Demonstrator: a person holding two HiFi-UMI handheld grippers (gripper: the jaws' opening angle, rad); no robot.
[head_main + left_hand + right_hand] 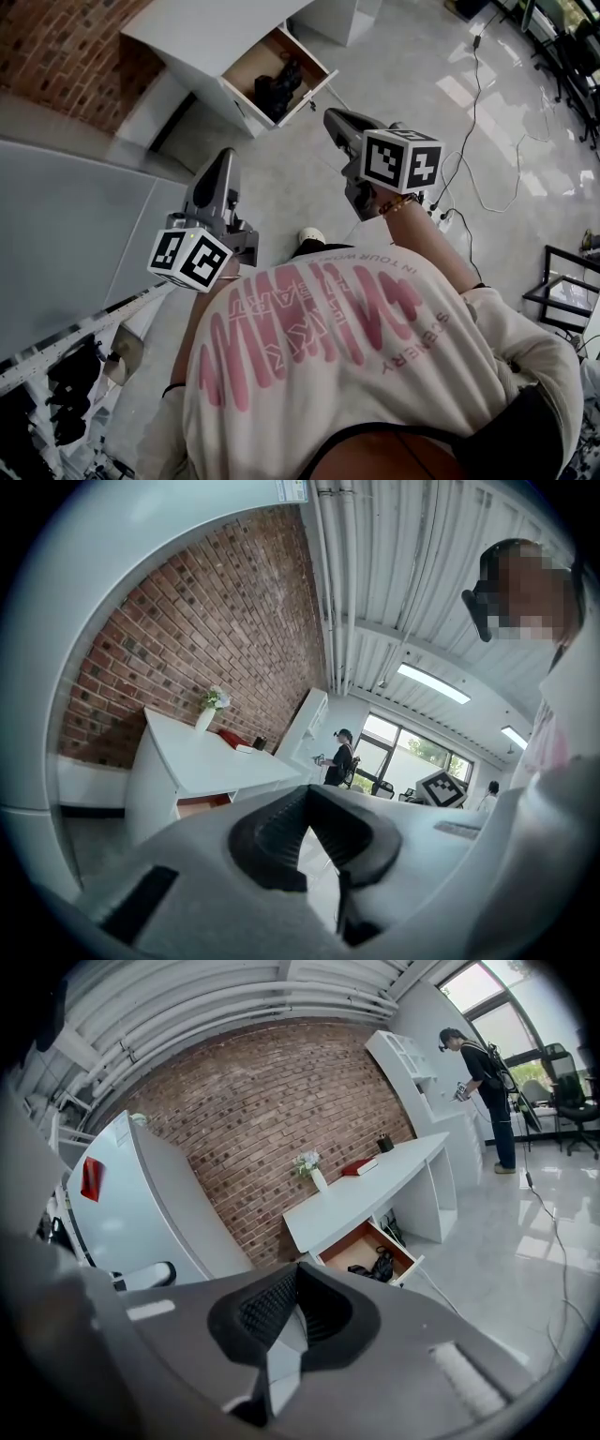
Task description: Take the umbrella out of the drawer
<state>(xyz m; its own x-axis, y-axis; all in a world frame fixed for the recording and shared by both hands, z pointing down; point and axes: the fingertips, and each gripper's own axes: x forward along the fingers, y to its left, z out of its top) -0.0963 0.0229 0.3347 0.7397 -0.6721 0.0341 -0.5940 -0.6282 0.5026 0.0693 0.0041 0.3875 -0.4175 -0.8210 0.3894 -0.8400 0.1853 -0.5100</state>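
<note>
The black folded umbrella (pixel 279 86) lies as a crumpled dark bundle in the open, wood-lined drawer (pixel 246 61) under the smooth white counter (pixel 192 33). The counter stands against a rough red brick wall (pixel 56 47). Both grippers are well apart from the drawer, over the glossy pale floor (pixel 403 84). The left gripper (pixel 223 157) has its ribbed black fingers (pixel 272 832) pressed together at the tips, with nothing between them. The right gripper (pixel 334 116) faces the drawer, and its fingers (pixel 258 1312) are likewise pressed tight and empty. A white vase of flowers (pixel 316 1174) and a flat red book (pixel 359 1166) sit on the counter top.
</note>
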